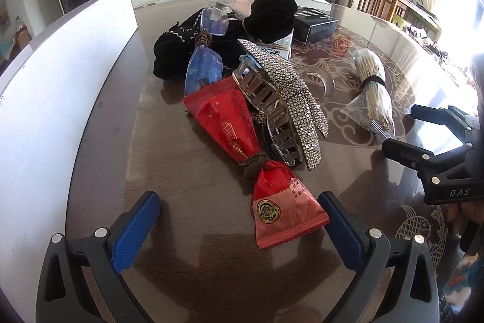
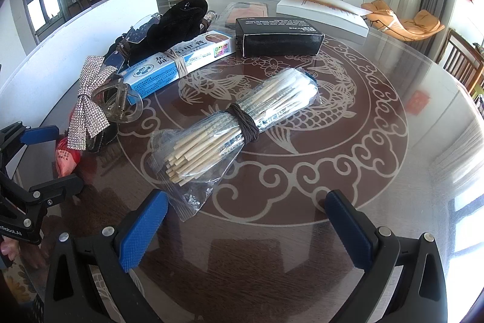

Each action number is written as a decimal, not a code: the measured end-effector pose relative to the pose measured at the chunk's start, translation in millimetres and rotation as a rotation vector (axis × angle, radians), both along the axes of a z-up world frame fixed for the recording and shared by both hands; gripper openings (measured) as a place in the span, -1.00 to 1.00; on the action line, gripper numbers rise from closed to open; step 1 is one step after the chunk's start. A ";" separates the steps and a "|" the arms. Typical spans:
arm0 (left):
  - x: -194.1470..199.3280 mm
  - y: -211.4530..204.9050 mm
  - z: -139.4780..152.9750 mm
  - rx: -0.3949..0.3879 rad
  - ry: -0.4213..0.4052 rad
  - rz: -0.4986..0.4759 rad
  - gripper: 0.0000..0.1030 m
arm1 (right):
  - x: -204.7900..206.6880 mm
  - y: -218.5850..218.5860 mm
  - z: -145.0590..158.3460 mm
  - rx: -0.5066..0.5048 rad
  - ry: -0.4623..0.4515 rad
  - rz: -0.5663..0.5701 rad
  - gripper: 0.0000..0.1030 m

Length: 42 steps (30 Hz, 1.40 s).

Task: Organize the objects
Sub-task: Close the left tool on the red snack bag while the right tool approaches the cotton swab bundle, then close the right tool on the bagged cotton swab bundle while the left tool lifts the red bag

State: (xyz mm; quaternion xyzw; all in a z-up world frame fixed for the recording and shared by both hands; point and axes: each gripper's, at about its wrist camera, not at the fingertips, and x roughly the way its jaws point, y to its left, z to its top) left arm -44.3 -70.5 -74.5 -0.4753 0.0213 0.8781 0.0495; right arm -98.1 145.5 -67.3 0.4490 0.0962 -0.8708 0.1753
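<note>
Bright daylight from windows at right | blown-out glare on glass table [image 2: 423, 111] right side | sharp focus | fisheye-curved, dark corners

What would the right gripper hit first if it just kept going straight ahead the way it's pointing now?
Most likely the bagged bundle of cotton swabs: its near plastic end lies just ahead of the open right gripper, nearer its left finger. Height above the table is unclear.

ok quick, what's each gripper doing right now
left gripper: open, holding nothing, red packet just ahead.
right gripper: open, holding nothing, cotton swab bag just ahead.
</note>
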 end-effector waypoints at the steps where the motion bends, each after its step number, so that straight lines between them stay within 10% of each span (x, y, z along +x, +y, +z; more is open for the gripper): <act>1: 0.7 -4.8 -0.1 -0.001 0.000 0.022 1.00 | 0.0 0.1 -0.1 0.000 0.000 0.000 1.00; 18: -32.4 -23.6 10.2 0.043 0.004 0.063 0.98 | 0.2 0.3 -0.2 -0.002 0.002 -0.011 1.00; 20: -35.2 -21.6 9.7 0.031 0.012 0.045 0.02 | 0.3 0.3 -0.1 -0.004 0.002 -0.011 1.00; 22: -32.8 -24.7 10.4 0.024 0.043 0.034 -0.50 | 0.4 0.1 0.1 -0.006 0.001 -0.011 1.00; 27: -8.7 -41.1 10.5 0.075 0.071 0.049 -0.64 | -8.7 4.9 4.8 -0.003 -0.109 0.059 1.00; 32: 11.7 -51.3 14.0 0.094 0.109 0.094 -0.65 | -42.0 26.5 34.7 -0.261 -0.244 -0.164 0.99; 35: 19.3 -50.2 21.1 0.109 0.124 0.098 -0.65 | -68.2 4.5 35.4 -0.285 -0.296 -0.243 0.79; 42: 55.7 -63.5 61.7 0.137 0.206 0.090 -0.65 | -74.9 -34.0 31.3 -0.106 -0.302 -0.218 -0.42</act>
